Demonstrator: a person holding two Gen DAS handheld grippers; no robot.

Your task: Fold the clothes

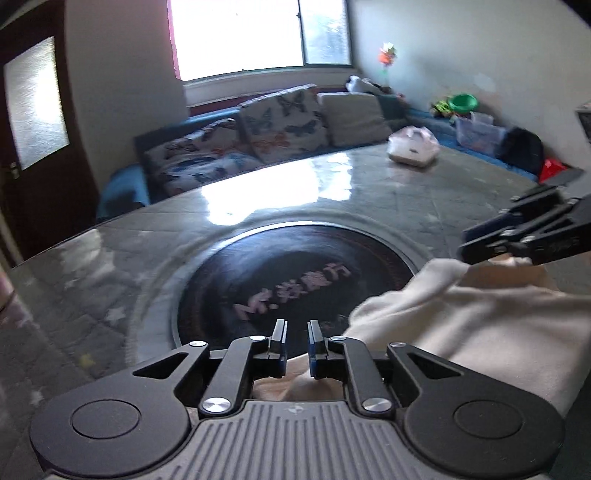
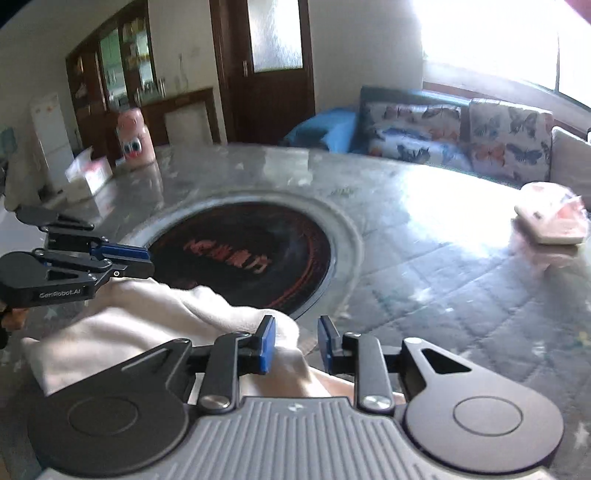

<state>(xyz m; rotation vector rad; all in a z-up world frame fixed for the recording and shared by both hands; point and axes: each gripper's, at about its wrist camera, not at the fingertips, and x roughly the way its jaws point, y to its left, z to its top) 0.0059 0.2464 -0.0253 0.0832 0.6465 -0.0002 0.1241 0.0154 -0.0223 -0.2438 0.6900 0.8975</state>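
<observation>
A cream garment [image 1: 480, 314] lies bunched on the glass-covered worktop [image 1: 332, 184], at lower right of the left wrist view, partly over the dark round inset [image 1: 295, 273]. The left gripper [image 1: 297, 341] holds its jaws slightly apart over the cloth's edge, gripping nothing. The right gripper [image 2: 295, 343] shows jaws parted wider, with a fold of garment between them, unpinched.

Daylight enters through the window [image 1: 258, 33], blown out white; strong glare on the table [image 1: 273, 188]. Motion blur throughout (edges bowed by fisheye), corners dim.
</observation>
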